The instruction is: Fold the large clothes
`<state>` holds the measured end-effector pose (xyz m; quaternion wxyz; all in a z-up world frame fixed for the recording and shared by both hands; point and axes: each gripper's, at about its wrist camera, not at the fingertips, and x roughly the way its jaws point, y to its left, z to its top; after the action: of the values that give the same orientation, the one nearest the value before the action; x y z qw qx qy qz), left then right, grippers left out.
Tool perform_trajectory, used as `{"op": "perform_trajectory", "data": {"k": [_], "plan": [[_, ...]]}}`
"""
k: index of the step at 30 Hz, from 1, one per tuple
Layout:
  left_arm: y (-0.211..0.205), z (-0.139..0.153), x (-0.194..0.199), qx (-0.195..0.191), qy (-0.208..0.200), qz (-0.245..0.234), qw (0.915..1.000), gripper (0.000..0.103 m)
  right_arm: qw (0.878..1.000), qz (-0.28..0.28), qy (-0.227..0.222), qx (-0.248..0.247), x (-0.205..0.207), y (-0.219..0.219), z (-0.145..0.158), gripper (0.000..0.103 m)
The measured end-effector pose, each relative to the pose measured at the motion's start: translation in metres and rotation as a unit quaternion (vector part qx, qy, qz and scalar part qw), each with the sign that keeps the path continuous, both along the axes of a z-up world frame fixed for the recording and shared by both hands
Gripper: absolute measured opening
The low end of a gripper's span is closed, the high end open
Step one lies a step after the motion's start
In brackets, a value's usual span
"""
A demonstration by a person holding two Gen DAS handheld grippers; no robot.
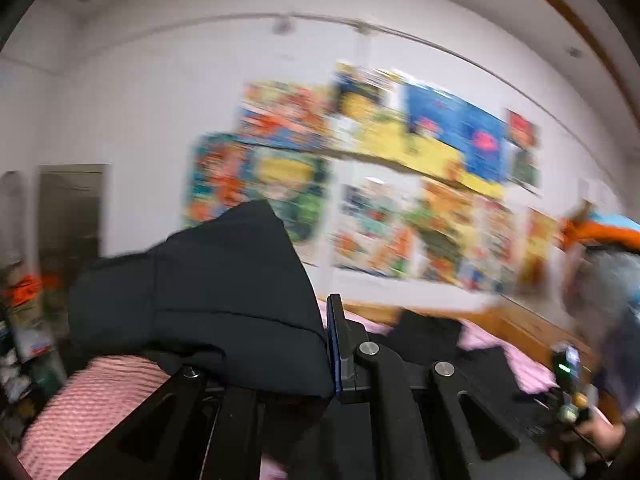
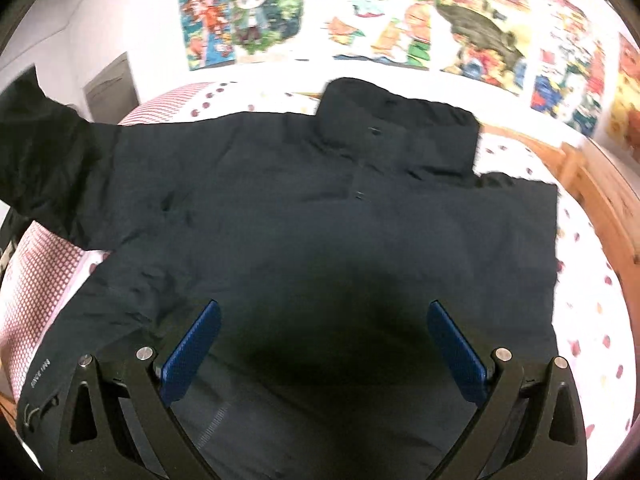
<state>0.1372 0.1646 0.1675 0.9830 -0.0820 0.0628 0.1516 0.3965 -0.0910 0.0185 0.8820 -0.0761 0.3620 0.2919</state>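
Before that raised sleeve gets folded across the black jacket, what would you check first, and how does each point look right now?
1. Left gripper grips the sleeve: ok, dark cloth is pinched between its fingers.
2. Sleeve lifted off the bed: ok.
3. Right gripper free: ok, open above the black jacket.
4. Jacket body flat: ok, only small wrinkles.
5. Far sleeve already folded in: cannot tell.
6. Bedspread room around the jacket: ok.
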Motion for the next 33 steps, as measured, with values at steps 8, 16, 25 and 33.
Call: {"op": "perform_trajectory", "data": {"k": [8,16,25,33], "plan": [[-0.087,-0.033,0.065,0.052,0.1,-0.159,0.9808,0.009,0.999,-0.037,0.008,-0.006,0.005,-0.038,-0.007,0.101],[-0.145,-0.097,0.118,0.074,0.221,-0.245,0.9412,0.01,0.997,-0.066,0.026,-0.008,0.019,-0.063,-0.024,0.101],[-0.167,-0.15,0.128,0.073,0.338,-0.266,0.8999,0.01,0.994,-0.089,0.055,-0.015,0.031,-0.082,-0.049,0.101],[-0.162,-0.157,0.122,0.044,0.344,-0.297,0.8896,0.061,0.983,-0.086,0.118,0.115,0.036,-0.105,-0.061,0.101]]}}
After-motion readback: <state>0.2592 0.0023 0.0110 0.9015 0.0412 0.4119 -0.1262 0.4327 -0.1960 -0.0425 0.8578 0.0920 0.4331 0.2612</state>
